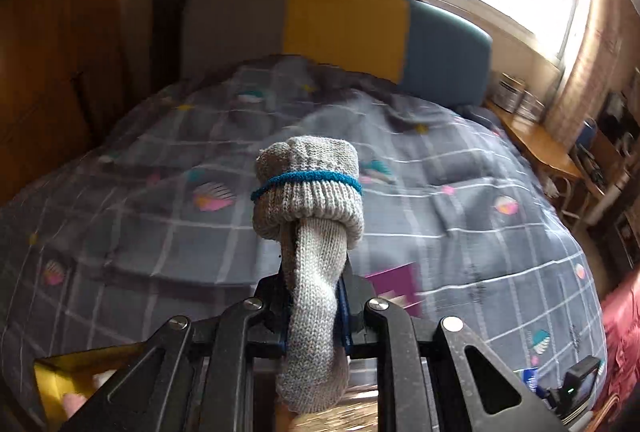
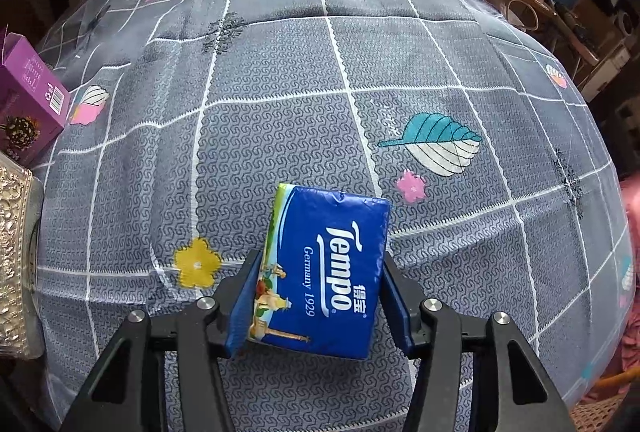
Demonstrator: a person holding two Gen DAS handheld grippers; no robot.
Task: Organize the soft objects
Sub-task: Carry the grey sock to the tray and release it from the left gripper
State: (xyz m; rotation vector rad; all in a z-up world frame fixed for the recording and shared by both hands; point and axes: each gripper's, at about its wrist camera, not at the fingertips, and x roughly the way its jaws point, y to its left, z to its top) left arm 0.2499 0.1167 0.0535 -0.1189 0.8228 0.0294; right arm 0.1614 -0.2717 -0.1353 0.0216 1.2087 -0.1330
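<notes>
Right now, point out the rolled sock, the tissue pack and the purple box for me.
rolled sock [image 1: 308, 187]: left wrist view, on the ribbed cuff below the blue band.
tissue pack [image 2: 332, 264]: right wrist view, on the blue face by the lettering.
purple box [image 2: 34, 87]: right wrist view, on its lit side panel.

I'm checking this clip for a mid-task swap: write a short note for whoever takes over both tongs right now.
Left tongs: shut on the rolled grey sock, held up over the bed; the sock's blue band is on and its tail hangs down between the fingers.
Right tongs: around the blue tissue pack, pointing down at the bed; the left pad touches it, the right shows a slight gap, so don't count on the grip.
Nearby: purple box and an embossed metal container at the bed's left edge.
Done: both soft items picked out.
Left: place both; the destination isn't clear from these views.
</notes>
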